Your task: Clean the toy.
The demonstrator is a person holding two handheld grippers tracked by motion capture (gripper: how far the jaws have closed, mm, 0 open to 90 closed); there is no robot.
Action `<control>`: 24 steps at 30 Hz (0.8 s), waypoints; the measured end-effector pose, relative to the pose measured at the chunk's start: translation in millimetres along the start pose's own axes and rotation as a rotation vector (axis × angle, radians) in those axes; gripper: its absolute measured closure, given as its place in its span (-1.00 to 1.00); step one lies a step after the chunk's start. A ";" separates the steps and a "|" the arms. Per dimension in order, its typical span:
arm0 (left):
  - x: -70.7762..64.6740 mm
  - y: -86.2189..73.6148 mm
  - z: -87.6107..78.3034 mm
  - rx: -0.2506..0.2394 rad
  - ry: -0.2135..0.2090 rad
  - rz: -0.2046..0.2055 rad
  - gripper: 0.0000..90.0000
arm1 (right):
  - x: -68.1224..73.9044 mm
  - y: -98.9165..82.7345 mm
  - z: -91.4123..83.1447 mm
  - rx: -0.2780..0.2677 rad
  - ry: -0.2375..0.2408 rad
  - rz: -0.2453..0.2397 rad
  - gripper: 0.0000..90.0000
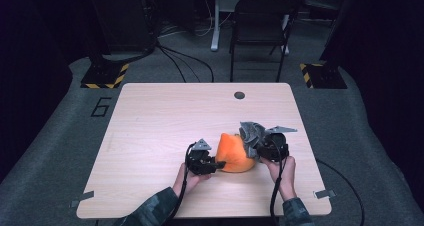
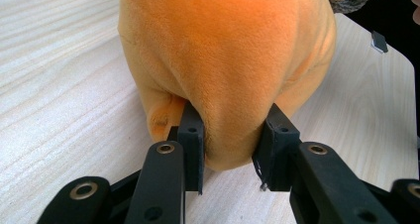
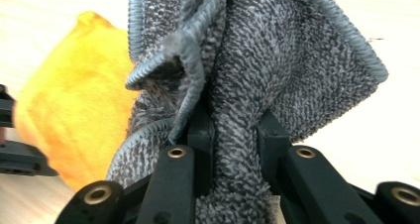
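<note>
Right gripper view: right tool [image 3: 233,130] clamps grey cloth [image 3: 277,70] hiding orange plush [image 3: 74,115], pinched by left tool [image 2: 233,144].

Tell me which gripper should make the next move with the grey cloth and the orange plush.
Right. The right gripper already pinches the grey cloth just beside the orange plush, so it likely brings the cloth onto it. The left gripper is clamped on the plush, steadying it on the table.

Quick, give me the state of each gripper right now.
Left gripper: shut on the orange plush pouch, its end pinched between the jaws.
Right gripper: shut on the grey cloth, bunched between the jaws.
</note>
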State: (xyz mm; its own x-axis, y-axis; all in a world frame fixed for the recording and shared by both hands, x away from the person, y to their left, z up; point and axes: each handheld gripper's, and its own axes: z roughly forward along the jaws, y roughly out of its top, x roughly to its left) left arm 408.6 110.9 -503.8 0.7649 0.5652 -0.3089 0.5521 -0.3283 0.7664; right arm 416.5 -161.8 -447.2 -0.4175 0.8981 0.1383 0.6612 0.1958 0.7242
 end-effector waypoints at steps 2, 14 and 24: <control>0.5 -0.3 0.2 -0.005 -0.005 -0.006 0.51 | -1.2 -0.6 0.3 0.008 -0.012 0.000 0.65; 3.8 0.2 -0.3 -0.014 -0.013 -0.008 0.51 | -28.3 -23.5 32.5 0.235 -0.129 0.034 0.65; 3.2 1.5 -0.6 -0.015 -0.011 -0.004 0.52 | -16.8 9.1 -26.9 -0.009 -0.051 0.049 0.69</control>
State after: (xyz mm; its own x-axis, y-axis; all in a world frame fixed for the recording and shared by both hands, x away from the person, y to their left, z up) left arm 411.7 112.7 -503.2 0.7661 0.5584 -0.3183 0.5506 -0.3145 0.7733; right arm 412.7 -185.7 -424.8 -0.3521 0.9256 0.1391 0.6741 0.1477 0.7237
